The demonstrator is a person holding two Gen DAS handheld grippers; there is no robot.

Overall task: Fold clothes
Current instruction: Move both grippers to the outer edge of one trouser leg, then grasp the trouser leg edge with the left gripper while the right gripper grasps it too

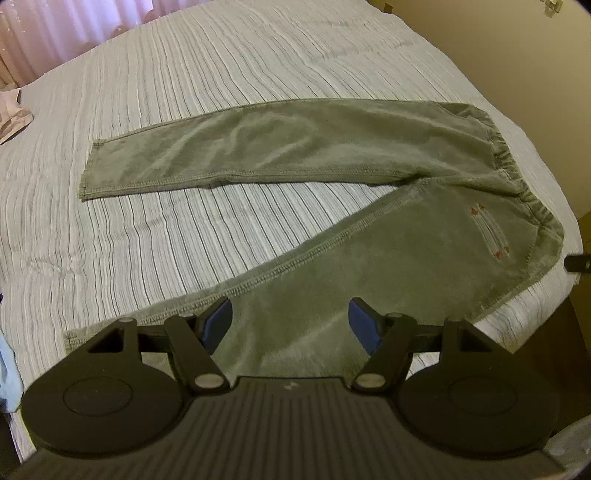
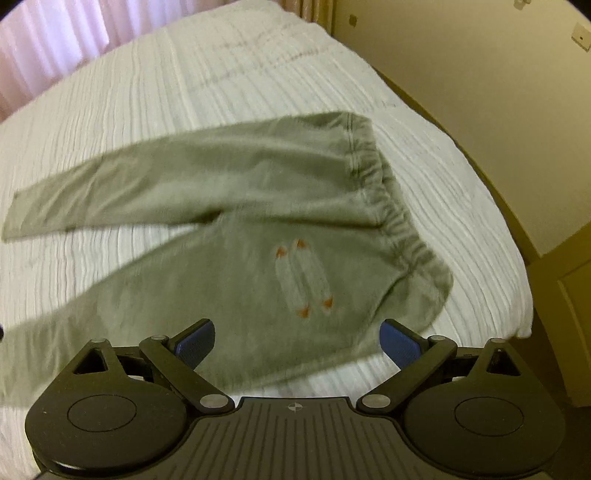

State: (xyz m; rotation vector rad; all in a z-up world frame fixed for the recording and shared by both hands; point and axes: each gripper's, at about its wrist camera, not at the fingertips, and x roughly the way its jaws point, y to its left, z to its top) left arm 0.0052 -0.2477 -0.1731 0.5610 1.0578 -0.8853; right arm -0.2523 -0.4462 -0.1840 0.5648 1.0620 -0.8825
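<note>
Olive green corduroy trousers [image 1: 295,147] lie flat on the striped bedspread [image 1: 184,74], legs spread in a V with the elastic waistband [image 1: 517,177] at the right. A welt pocket with orange stitching [image 1: 489,232] shows near the waist. My left gripper [image 1: 290,325] is open above the near leg, nothing between its blue pads [image 1: 218,325]. In the right wrist view the trousers [image 2: 240,177] look blurred; my right gripper [image 2: 297,341] is open over the seat, just below the pocket [image 2: 303,280]. A tip of the right gripper [image 1: 578,262] shows at the left view's right edge.
The bed's right edge [image 2: 498,221] runs beside a cream wall [image 2: 480,74]. Pink curtains [image 1: 55,26] hang at the far left. A pale garment [image 1: 14,118] lies at the bed's left side, and light blue cloth [image 1: 7,376] sits at the near left edge.
</note>
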